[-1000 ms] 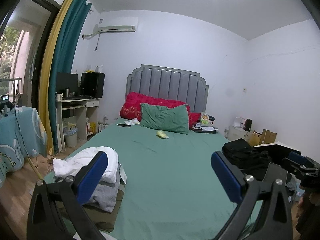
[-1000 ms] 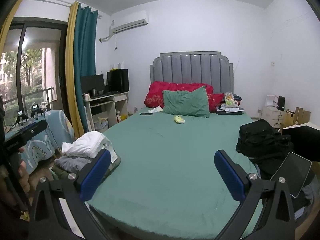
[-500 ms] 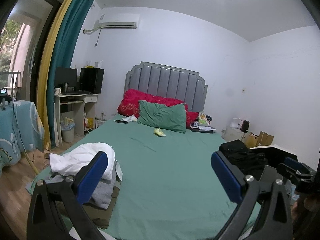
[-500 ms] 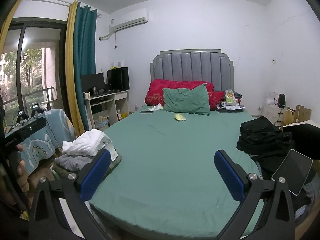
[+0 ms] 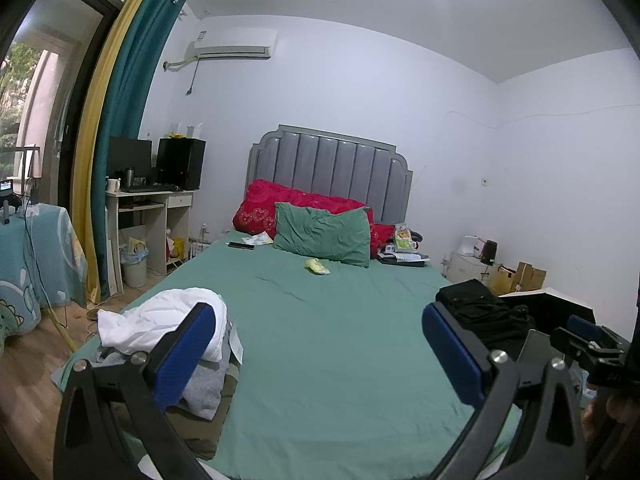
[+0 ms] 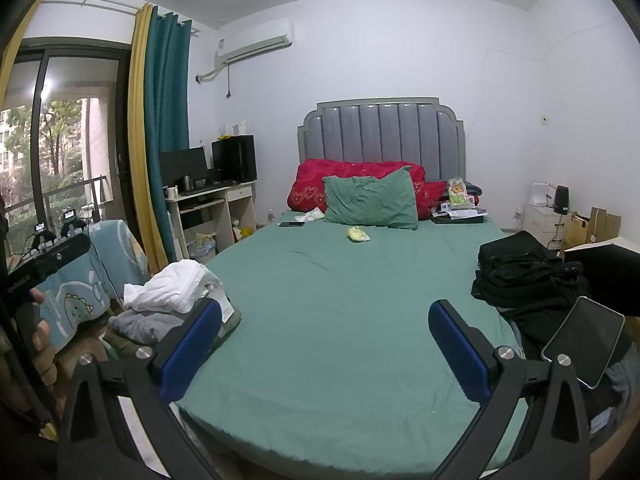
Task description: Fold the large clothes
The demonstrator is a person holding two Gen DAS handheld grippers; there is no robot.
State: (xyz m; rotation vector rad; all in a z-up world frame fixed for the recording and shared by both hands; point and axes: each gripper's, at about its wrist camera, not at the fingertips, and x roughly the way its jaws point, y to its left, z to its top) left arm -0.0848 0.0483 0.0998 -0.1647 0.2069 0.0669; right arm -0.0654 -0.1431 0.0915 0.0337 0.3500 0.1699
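Note:
A stack of folded clothes with a rumpled white garment [image 5: 156, 324] on top lies at the left foot corner of the green bed [image 5: 328, 340]; it also shows in the right wrist view [image 6: 172, 288]. A heap of black clothes [image 5: 484, 312] lies at the bed's right edge, also in the right wrist view [image 6: 524, 276]. My left gripper [image 5: 320, 356] is open and empty above the foot of the bed. My right gripper [image 6: 326, 350] is open and empty, held at the foot of the bed.
Red and green pillows [image 6: 370, 200] lean on the grey headboard. A small yellow item [image 6: 357, 234] and a phone [image 6: 291, 224] lie near them. A phone [image 6: 584, 340] rests by the black heap. A desk [image 6: 212, 208] and a covered table [image 5: 36, 256] stand at the left.
The left wrist view has shifted a little closer and to the right over the bed. The right wrist view has barely moved. Both grippers stay open.

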